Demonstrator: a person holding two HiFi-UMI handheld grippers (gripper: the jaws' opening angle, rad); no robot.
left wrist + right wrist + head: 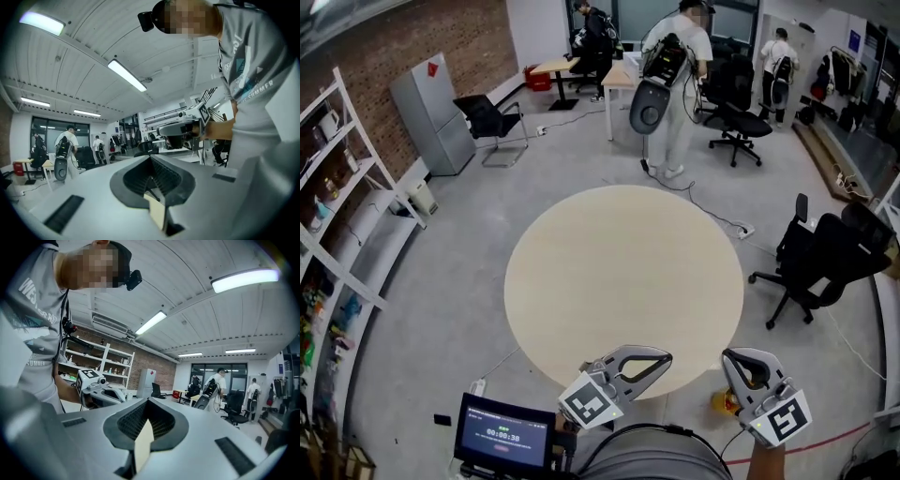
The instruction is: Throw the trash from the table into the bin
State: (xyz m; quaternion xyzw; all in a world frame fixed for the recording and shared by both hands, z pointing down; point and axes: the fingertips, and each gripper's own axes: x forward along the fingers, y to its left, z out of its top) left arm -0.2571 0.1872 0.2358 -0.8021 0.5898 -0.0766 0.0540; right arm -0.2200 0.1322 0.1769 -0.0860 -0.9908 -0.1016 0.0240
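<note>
The round beige surface [619,272] fills the middle of the head view. At its near edge the left claw [666,357] and the right claw [730,360] point across it, each pinched fully together with nothing between. A small yellow-orange object [724,402], too small to identify, lies on the floor just beside the right claw.

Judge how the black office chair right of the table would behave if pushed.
The office chair would probably roll: its star base seems to ride on wheels over smooth floor. Pushed high, it may swivel.
</note>
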